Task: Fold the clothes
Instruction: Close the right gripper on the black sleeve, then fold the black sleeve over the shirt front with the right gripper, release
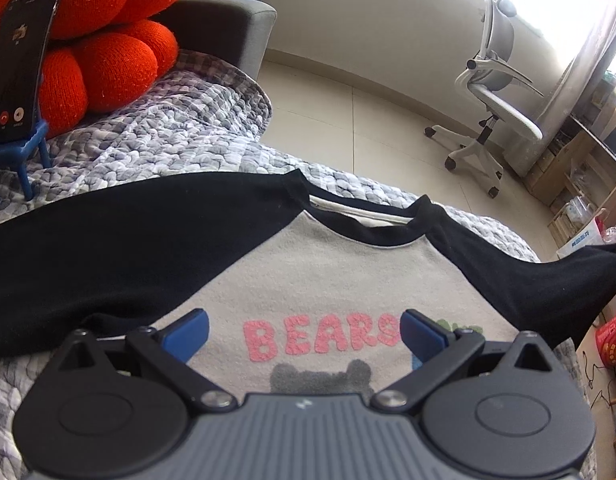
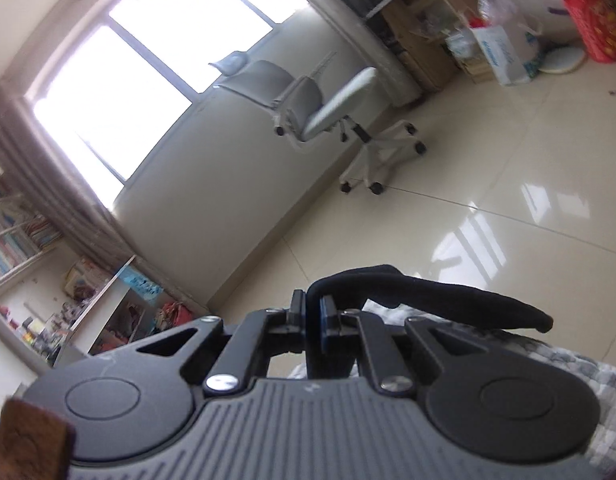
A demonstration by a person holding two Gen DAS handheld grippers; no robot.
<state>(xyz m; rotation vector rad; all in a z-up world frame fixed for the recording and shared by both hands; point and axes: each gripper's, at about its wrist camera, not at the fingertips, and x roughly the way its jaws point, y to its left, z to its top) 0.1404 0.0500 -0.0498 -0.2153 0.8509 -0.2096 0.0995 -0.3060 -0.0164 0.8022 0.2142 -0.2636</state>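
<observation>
On the quilted bed, grey-and-black sweatshirt lying flat; left gripper jaws spread above it, right gripper jaws pinching its black sleeve.

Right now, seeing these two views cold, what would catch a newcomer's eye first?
The grey sweatshirt with black sleeves and pink BEARS lettering, spread flat on the quilt, framed by the open left gripper. Next, the orange cushion at upper left. In the right view, the right gripper pinches a black sleeve.
</observation>
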